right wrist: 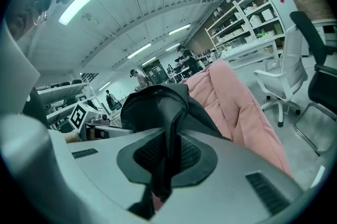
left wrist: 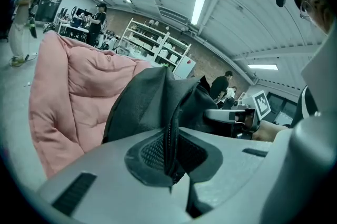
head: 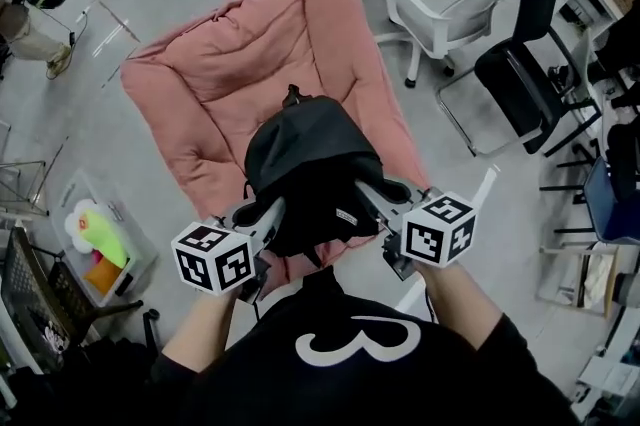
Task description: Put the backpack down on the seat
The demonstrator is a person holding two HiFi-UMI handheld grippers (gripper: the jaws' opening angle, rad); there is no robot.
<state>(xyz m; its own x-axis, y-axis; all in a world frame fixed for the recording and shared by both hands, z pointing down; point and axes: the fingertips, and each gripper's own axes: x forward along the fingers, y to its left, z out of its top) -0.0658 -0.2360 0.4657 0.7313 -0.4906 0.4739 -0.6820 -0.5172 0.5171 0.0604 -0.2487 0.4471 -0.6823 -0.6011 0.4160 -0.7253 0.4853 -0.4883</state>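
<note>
A black backpack [head: 310,164] hangs between my two grippers, over the front of a pink cushioned seat [head: 220,74]. My left gripper [head: 272,212] is shut on the bag's left edge; in the left gripper view a fold of black fabric [left wrist: 169,139] is pinched between the pads. My right gripper [head: 372,204] is shut on the bag's right edge, with a fold of fabric [right wrist: 167,149] pressed between its pads. The pink seat [left wrist: 73,91] shows behind the bag in the left gripper view, and the pink seat [right wrist: 237,102] lies to the right in the right gripper view.
A white office chair [head: 440,4] and a black one [head: 520,74] stand to the right of the seat. At lower left sits a clear bin [head: 100,244] with soft toys, beside a dark rack [head: 40,314]. People stand far off by the shelves [left wrist: 152,39].
</note>
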